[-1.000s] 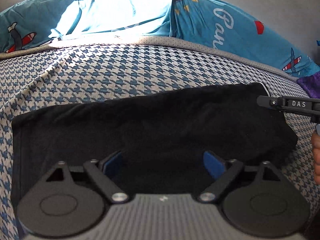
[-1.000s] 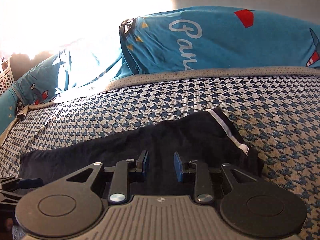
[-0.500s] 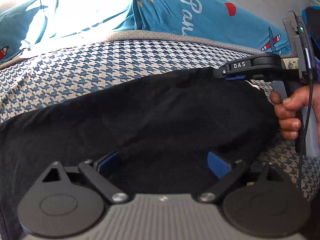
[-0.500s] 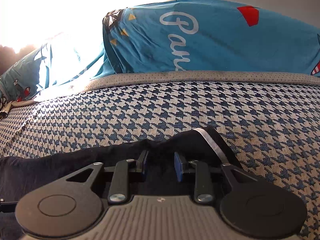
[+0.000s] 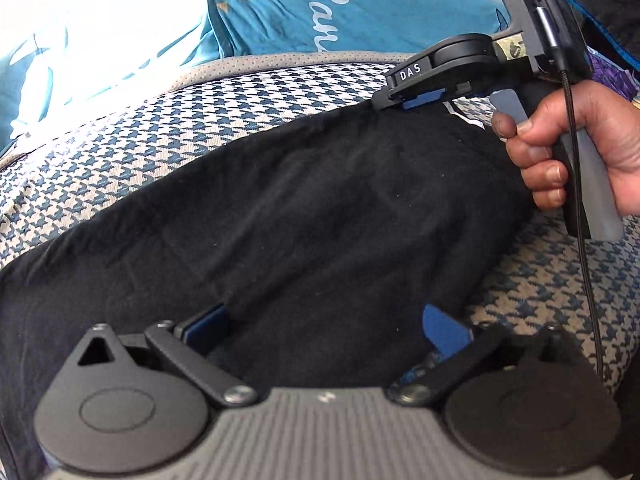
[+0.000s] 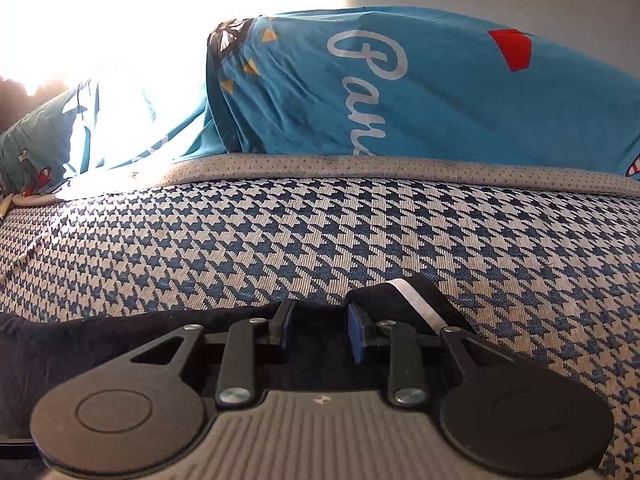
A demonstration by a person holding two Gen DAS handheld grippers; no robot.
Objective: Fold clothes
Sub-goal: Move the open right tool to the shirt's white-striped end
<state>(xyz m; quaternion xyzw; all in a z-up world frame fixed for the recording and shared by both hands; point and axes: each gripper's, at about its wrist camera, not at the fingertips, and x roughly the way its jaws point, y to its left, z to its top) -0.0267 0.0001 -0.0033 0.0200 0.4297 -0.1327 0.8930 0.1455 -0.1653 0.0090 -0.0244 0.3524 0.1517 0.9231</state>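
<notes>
Your left tool (image 5: 326,326) is opening wide, grasping nothing, its pads hovering over the black garment (image 5: 280,216) lying across the bed (image 5: 120,152). Only this view is showing your right hand (image 5: 580,148) on the right tool (image 5: 404,98). The right view is showing that tool (image 6: 320,332) partly closed at the garment's (image 6: 120,332) white-striped corner; I cannot tell whether it is grasping.

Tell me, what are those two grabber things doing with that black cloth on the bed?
A person is folding a black garment spread on the houndstooth bed cover. The right gripper pinches the garment's far edge, near its white stripe. The left gripper hangs over the near part, its jaws opening wide and not pinching the cloth. Blue pillows lie behind.
</notes>
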